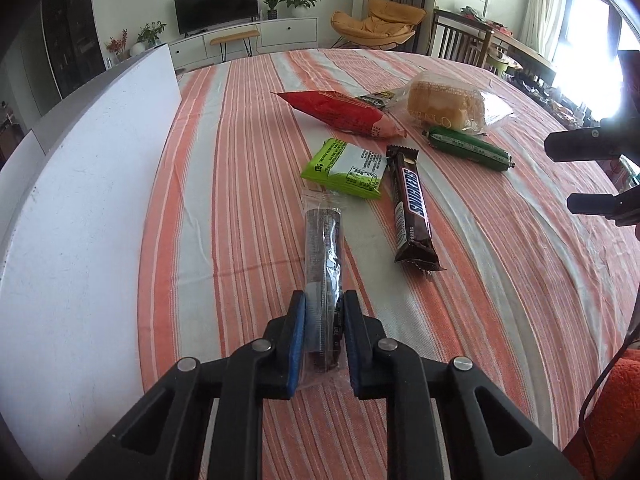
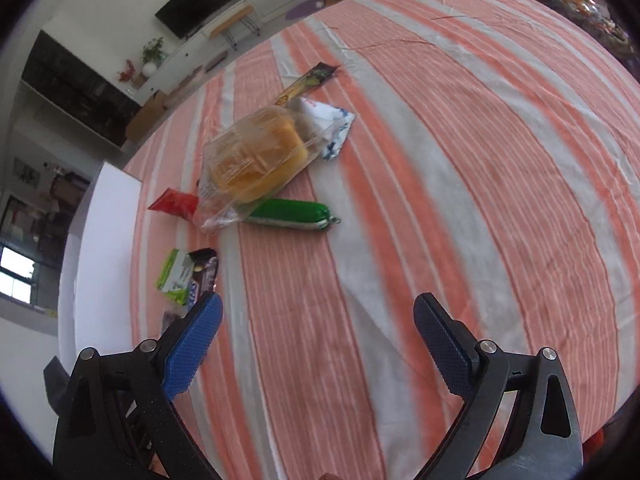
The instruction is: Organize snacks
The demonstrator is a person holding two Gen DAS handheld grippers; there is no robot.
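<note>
A home living room: television [image 1: 216, 5], potted plants [image 1: 300, 0], yellow lounge chair [image 1: 380, 22].

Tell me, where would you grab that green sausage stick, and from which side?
Grip the green sausage around its middle, coming down from above with the fingers across its width. It lies flat on the striped tablecloth, and the bread bag covers one end, so the middle and the clipped end are free.
</note>
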